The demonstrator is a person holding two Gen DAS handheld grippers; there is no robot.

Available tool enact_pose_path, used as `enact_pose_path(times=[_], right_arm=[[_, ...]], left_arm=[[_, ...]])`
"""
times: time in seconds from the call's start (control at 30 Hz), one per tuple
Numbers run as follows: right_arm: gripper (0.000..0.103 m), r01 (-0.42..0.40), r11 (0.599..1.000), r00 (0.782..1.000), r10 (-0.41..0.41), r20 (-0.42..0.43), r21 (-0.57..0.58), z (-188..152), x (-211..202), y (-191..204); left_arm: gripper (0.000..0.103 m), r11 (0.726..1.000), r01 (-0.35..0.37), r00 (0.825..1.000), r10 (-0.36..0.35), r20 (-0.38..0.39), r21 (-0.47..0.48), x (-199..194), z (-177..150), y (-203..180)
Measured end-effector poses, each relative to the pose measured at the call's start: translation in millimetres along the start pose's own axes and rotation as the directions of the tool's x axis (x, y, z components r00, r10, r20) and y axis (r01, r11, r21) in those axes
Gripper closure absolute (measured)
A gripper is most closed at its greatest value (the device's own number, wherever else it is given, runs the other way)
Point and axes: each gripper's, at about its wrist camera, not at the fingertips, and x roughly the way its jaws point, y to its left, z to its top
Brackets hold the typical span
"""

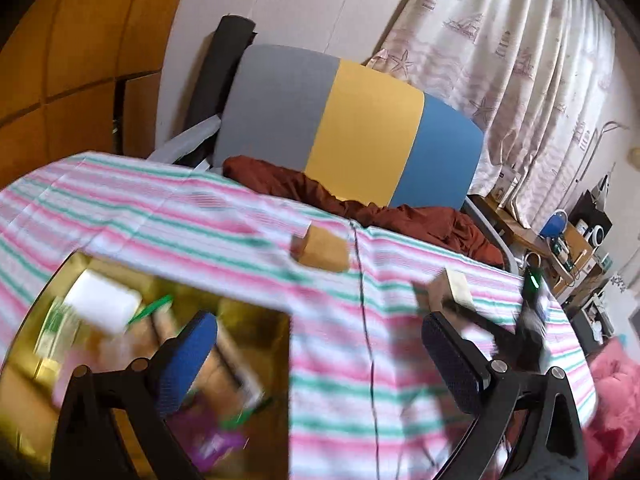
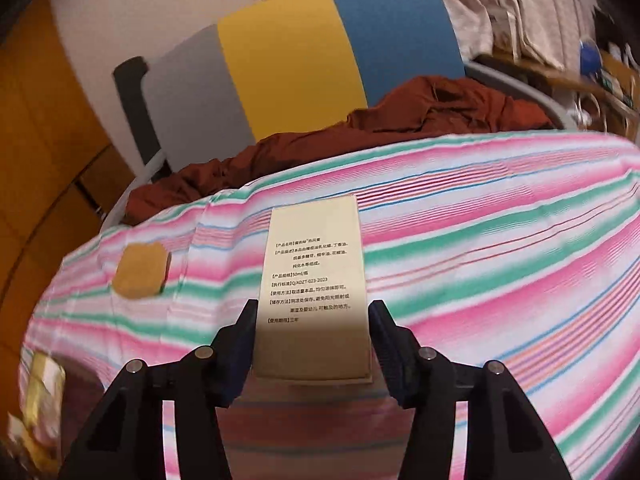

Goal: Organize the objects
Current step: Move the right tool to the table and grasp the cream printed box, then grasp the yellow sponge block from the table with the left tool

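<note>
A cream carton (image 2: 312,292), flat-sided and rectangular with fine dark print down its matte face, is pinched by the right claw (image 2: 312,340); its black fingers with blue textured pads (image 2: 240,356) are pressed against both long edges of the box. The carton is held just above the worktop (image 2: 500,248), which is covered by a cloth striped in pink, green and white, lightly creased. To the left of the carton, well apart from it, a small tan block (image 2: 141,266) with rounded corners is seen lying flat on the cloth.

In the left wrist view, the left claw (image 1: 316,364) is seen spread wide with nothing between its fingers. Below its left finger a shiny gold container (image 1: 36,360) is shown at the worktop's edge, holding blurred items: a white flat piece (image 1: 102,300), something green and something purple, too smeared to identify. The tan block (image 1: 322,250) and the held carton (image 1: 452,288) are visible farther along the cloth, with a thin dark line (image 1: 366,320) running down the fabric between them.

Behind the worktop, a chair back (image 1: 352,128) upholstered in grey, yellow and blue panels is seen, with a crumpled rust-brown cloth (image 1: 380,208) heaped on its seat. A pale patterned curtain (image 1: 520,60) hangs at the right, and orange wooden cupboards (image 1: 60,40) stand at the left.
</note>
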Motion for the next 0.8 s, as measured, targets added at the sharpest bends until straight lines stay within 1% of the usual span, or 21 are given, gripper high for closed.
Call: enact_pose_path(times=[0.07, 0.1, 0.17, 0.23, 0.3, 0.37, 0.43, 0.5, 0.6, 0.8], right_arm=[[0.052, 0.027, 0.997, 1.000, -0.026, 0.010, -0.069, -10, 0, 5], [0.052, 0.031, 0.996, 0.999, -0.030, 0.015, -0.084, -14, 1, 6], [0.053, 0.017, 0.998, 0.999, -0.015, 0.035, -0.064, -14, -2, 1], [0.053, 0.001, 0.999, 0.999, 0.001, 0.036, -0.041, -14, -1, -5], [0.053, -0.007, 0.999, 0.999, 0.009, 0.048, -0.036, -15, -2, -6], [0.053, -0.007, 0.999, 0.998, 0.009, 0.055, -0.038, -16, -2, -6], [0.053, -0.006, 0.999, 0.998, 0.008, 0.063, -0.039, -17, -2, -6], [0.052, -0.005, 0.999, 0.998, 0.008, 0.067, -0.040, -18, -3, -5], [0.052, -0.013, 0.999, 0.997, 0.015, 0.071, -0.032, -19, -3, -8], [0.052, -0.013, 1.000, 0.997, 0.015, 0.077, -0.025, -20, -3, -8]], left_arm=[[0.000, 0.999, -0.023, 1.000, 0.023, -0.014, 0.027, 23, 11, -9], [0.000, 0.998, -0.036, 0.999, 0.037, -0.026, 0.045, 38, 17, -14], [0.000, 0.995, -0.074, 0.995, 0.078, -0.055, 0.070, 62, 25, -24], [0.000, 0.993, -0.086, 0.991, 0.094, -0.096, 0.081, 90, 32, -30], [0.000, 0.989, -0.119, 0.984, 0.130, -0.125, 0.088, 119, 37, -35], [0.000, 0.982, -0.161, 0.970, 0.176, -0.168, 0.102, 148, 40, -37], [0.000, 0.981, -0.169, 0.961, 0.186, -0.203, 0.098, 168, 43, -36], [0.000, 0.974, -0.205, 0.946, 0.222, -0.238, 0.093, 189, 44, -35], [0.000, 0.970, -0.226, 0.936, 0.242, -0.254, 0.089, 210, 46, -33], [0.000, 0.954, -0.269, 0.926, 0.294, -0.238, 0.131, 237, 48, -35]])
